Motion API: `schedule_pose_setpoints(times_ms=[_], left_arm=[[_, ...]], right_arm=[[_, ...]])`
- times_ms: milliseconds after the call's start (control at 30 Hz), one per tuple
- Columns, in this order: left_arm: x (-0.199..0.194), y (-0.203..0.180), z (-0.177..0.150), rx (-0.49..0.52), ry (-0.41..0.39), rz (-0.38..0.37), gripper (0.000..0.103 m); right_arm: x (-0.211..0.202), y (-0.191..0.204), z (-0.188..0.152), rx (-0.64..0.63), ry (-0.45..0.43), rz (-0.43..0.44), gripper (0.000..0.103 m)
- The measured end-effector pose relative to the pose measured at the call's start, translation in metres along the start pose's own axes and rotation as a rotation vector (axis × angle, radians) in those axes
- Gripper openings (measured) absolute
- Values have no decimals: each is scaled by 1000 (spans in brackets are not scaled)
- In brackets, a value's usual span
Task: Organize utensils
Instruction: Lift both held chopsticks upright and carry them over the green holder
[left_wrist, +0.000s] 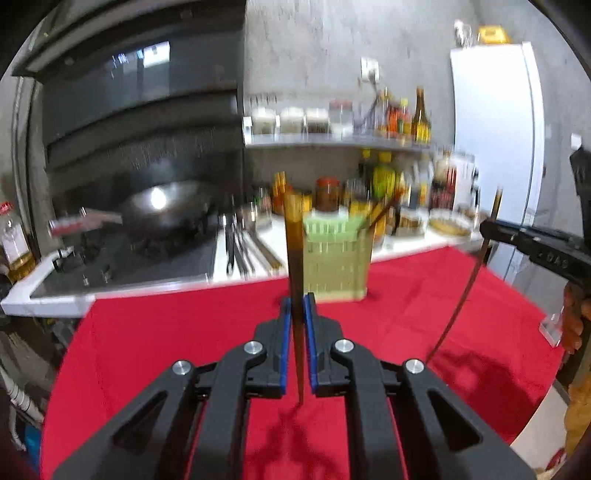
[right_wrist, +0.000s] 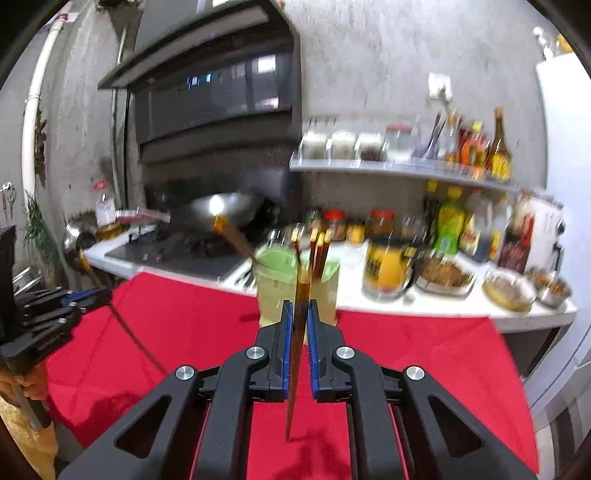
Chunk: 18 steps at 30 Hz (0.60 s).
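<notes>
Two chopsticks on their way to the green holder

Each chopstick stands upright, one (left_wrist: 295, 258) pinched tight in the left gripper (left_wrist: 297, 306), the other (right_wrist: 300, 332) clamped in the right gripper (right_wrist: 300, 314), above the red cloth (left_wrist: 184, 332). The holder (right_wrist: 295, 288) sits at the cloth's far edge with sticks inside. Thin sticks may swivel between the pads, miss the rim, or tip the light holder over.

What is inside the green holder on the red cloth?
Several brown chopsticks stand in the green holder, their tops sticking out above its rim. Their lower ends are hidden by its wall and the right gripper.
</notes>
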<state>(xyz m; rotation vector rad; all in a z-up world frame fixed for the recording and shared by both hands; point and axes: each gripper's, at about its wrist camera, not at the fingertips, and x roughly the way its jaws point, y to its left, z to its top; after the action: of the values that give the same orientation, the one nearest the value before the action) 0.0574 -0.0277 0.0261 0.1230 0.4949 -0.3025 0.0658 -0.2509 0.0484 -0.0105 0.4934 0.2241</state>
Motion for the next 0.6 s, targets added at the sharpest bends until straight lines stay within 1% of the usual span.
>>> schedule_pose_setpoints(times_ms=[67,133,267,367,467,600], left_arm=[[15,-2,-13,-4,64,-7,7],[20,-3,-22,-8,85,-11,7],[16,-4,-27,-5,92,-23,6],[11,-2,-25,-8,80,-20,6],[9,1,-20,-16,70,-21,6],[22,8,-4,-31,76,-26,6]], right_arm=[[15,3,-15,-13,49,1,7],[21,5,-25,-18,73,-2,7],[22,6,-29,-12,80,3,7],[20,5,-28,-12,77,-1,7],[18,2,-26,-6,67,-5,7],[23,-12,-13,9,48,-32,7]])
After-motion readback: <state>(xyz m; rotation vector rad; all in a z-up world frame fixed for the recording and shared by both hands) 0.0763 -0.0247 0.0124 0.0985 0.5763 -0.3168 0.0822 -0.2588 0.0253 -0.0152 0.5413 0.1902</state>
